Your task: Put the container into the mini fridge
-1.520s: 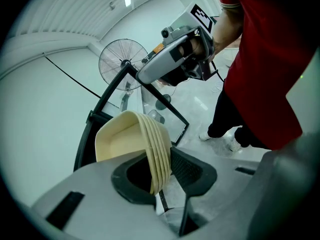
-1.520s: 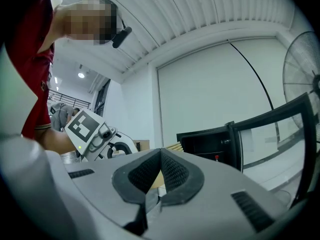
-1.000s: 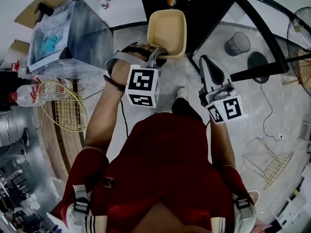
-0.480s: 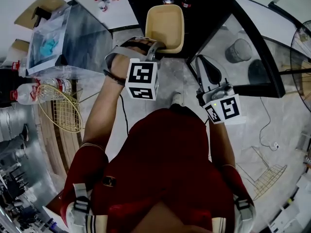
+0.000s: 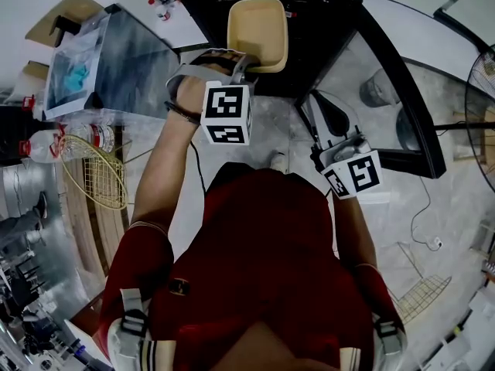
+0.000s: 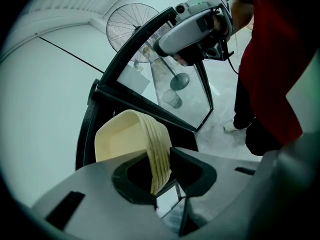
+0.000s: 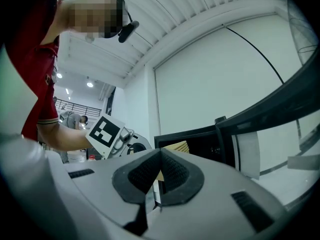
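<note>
Since the earlier frame, the cream rectangular plastic container [image 5: 257, 29] has been carried forward, and more of the black mini fridge [image 5: 321, 33] is now seen around it. The container is held at the fridge's open front, tilted, its far end over the dark interior. Its near wall is clamped between the jaws of the left gripper [image 5: 242, 66], which stand partly apart on either side of the ribbed wall. In the left gripper view one pad is seen inside the tub and the other outside.

The fridge's black-framed glass door [image 5: 390, 83] is swung open to the right, clear of the container's path. The right gripper [image 5: 321, 105] is held low beside this door, well apart from the container. Its jaws are pressed together with nothing between them. Nothing is seen between the container and the opening; what lies deeper inside is too dark to be made out.

To the left of the fridge a clear plastic box with blue contents [image 5: 93, 64] is set on a table [image 5: 54, 14]. Nearer the person, a clear plastic bottle with a red label [image 5: 39, 149] and a gold wire basket [image 5: 97, 172] are seen. A grey round bin [image 5: 374, 91] is visible through the door's glass, and a metal pedestal fan [image 5: 483, 83] stands at the right edge. A white cable [image 5: 427, 226] and a gold wire rack [image 5: 429, 292] lie on the grey floor [image 5: 267, 134].
</note>
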